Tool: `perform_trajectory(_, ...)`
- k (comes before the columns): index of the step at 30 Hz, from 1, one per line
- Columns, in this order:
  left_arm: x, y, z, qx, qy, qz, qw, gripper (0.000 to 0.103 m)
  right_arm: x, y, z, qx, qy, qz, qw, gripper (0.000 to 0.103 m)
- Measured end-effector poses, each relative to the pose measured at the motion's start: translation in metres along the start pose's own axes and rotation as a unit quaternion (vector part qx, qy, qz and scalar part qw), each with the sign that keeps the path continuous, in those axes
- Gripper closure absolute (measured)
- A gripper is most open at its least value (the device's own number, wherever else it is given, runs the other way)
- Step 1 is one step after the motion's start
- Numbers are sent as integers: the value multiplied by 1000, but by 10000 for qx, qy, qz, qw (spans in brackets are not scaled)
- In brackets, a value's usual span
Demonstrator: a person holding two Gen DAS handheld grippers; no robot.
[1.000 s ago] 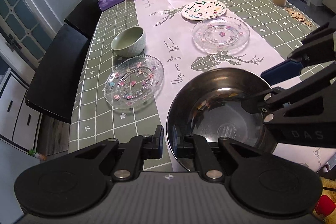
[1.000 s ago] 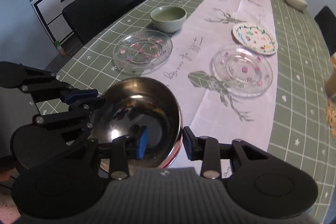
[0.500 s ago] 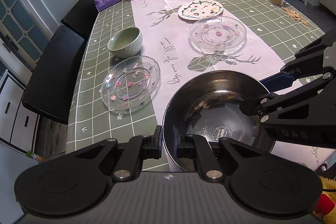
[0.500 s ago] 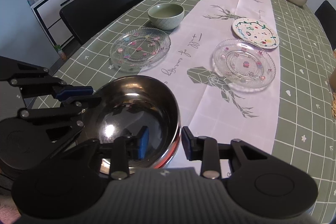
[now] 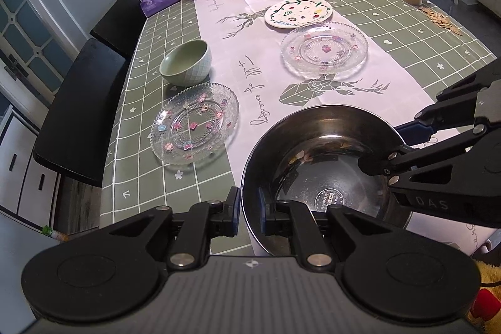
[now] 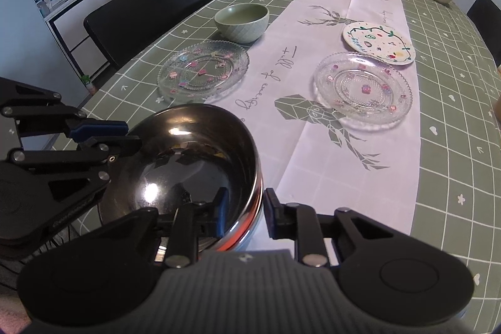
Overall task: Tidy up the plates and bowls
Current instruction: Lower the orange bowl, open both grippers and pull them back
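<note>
Presently, the steel bowl [image 5: 322, 158] sits at the near tabletop [image 5: 407, 21] edge, left gripper [image 5: 249, 210] jaws clamped on its near-left rim, right gripper [image 6: 243, 213] jaws closing astride its right rim, not yet pressing.

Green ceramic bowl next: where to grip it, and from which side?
Grip the green bowl by its rim, one finger inside and one outside. It stands upright, empty and open-topped, and its rounded wall gives poor purchase. Probably come from above on the near side; the glass plate in front sits low.
</note>
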State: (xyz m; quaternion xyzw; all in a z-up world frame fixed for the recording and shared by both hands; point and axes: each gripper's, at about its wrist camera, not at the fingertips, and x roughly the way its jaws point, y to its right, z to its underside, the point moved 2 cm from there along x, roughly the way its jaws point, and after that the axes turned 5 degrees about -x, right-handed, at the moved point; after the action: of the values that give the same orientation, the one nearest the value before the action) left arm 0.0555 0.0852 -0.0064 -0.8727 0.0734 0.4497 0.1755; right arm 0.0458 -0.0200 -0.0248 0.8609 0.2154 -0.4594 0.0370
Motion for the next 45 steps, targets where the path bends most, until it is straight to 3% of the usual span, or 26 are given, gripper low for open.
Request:
perform_trajectory(3,0,-4,-2,-83,-49,93,9999,89,-1,2,-1,77,-24,-132,9999,76)
perform_trajectory(5,-1,-9,-4,-208,-77,216,9995,86,-4,5,-3,198,2,-300,9994,56)
perform_trajectory(9,-6,-15,-10,-313,30,365,9988,79,-13,5,-12,149,232,-231,9994,56)
perform_trajectory(11,-9,-15,-13,-289,167,321,9989,73,-17,7,-17,159,282,-183,9993,55)
perform_trajectory(13,-13,-11,-16,-135,385,206,9990,57,-20,9,-23,236,308,-242,9990,52)
perform_trajectory(14,-15,-10,-18,-79,478,113,9988,55,-21,10,-26,273,319,-246,9988,46)
perform_trajectory(17,-16,-5,-24,86,752,-195,9969,48,-23,14,-36,323,402,-90,9986,43)
perform_trajectory(20,-10,-5,-32,139,817,-231,9963,35,-18,24,-43,458,406,59,9981,38)
perform_trajectory(24,-4,-14,-45,-144,783,-102,9968,33,-14,37,-57,806,383,-9,9960,34)
perform_trajectory(27,1,-25,-56,-425,746,-73,9963,31,-11,43,-73,898,400,20,9952,24)
perform_trajectory(28,3,-28,-60,-495,748,-58,9960,27,-9,43,-81,763,371,107,9963,17)
perform_trajectory(32,19,-43,-76,-599,697,115,9957,25,-2,52,-111,437,543,662,9954,16)
perform_trajectory(37,52,-89,-102,-1802,216,750,9805,25,9,66,-145,774,656,245,9945,16)
perform_trajectory(45,99,-126,-127,-2042,85,36,9789,25,60,58,-174,532,758,487,9945,16)
